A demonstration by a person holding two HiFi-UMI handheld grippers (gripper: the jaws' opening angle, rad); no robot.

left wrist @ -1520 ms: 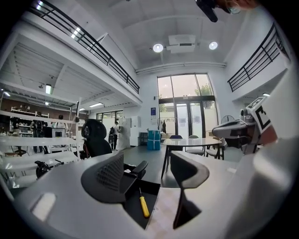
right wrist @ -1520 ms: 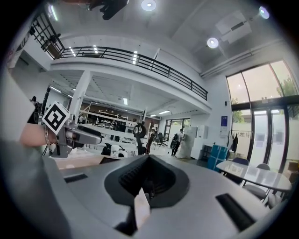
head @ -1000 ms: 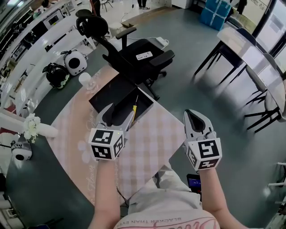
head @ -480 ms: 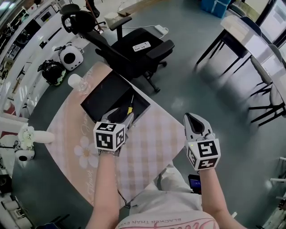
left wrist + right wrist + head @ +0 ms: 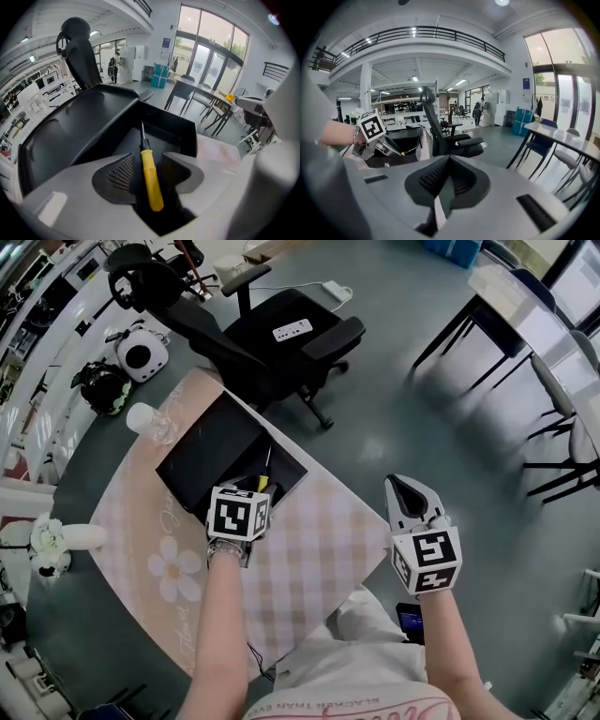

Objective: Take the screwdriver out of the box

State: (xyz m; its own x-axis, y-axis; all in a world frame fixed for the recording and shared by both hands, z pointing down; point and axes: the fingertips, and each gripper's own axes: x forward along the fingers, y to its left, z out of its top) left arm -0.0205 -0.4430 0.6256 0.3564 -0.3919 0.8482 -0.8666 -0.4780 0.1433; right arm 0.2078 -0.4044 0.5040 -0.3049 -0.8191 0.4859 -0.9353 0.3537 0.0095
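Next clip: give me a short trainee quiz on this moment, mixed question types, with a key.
1. True or false: the screwdriver lies inside the black box.
2. What lies between the jaws of the left hand-held gripper? A the screwdriver's yellow handle; B a white flower; C nothing.
3. In one word, is the right hand-held gripper open or shut?

Key
1. True.
2. A. The jaws have just been closing around the handle but do not yet press on it.
3. Shut, with nothing in it.
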